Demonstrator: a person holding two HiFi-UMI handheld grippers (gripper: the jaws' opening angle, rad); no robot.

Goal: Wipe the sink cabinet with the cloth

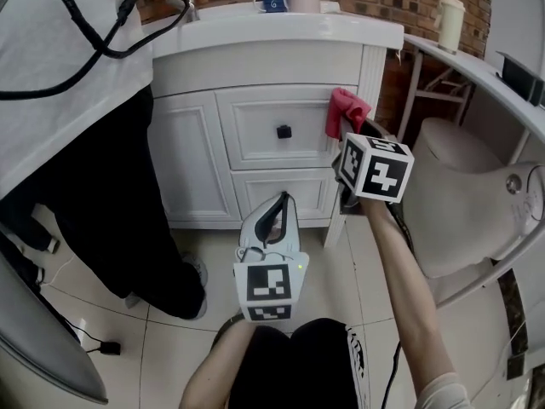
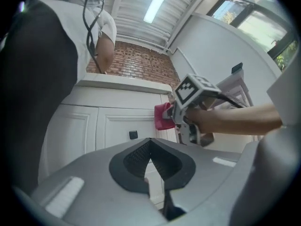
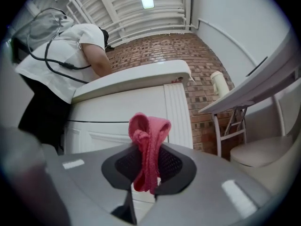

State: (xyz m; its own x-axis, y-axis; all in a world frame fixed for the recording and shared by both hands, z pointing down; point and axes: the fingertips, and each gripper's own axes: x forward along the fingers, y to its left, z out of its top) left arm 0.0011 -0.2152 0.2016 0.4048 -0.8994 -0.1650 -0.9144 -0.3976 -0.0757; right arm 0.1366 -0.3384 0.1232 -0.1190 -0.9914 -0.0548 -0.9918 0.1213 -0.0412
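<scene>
The white sink cabinet [image 1: 255, 126] stands ahead, with drawers and a dark knob [image 1: 283, 131]. My right gripper [image 1: 345, 130] is shut on a pink cloth [image 1: 346, 109], held up against the right end of the upper drawer front. In the right gripper view the cloth [image 3: 147, 147] hangs bunched between the jaws of the right gripper [image 3: 146, 166], facing the cabinet [image 3: 127, 107]. My left gripper [image 1: 277, 207] hangs lower, in front of the lower drawer, shut with nothing in it. In the left gripper view the left gripper [image 2: 150, 161] points toward the cabinet [image 2: 117, 121], cloth [image 2: 163, 117] and right gripper [image 2: 176, 117].
A person in a white top and dark trousers [image 1: 94, 143] leans at the cabinet's left side. A toilet [image 1: 464, 186] stands to the right below a white shelf [image 1: 477, 66]. Cups [image 1: 274, 1] sit on the sink top. The floor is white tile [image 1: 170, 339].
</scene>
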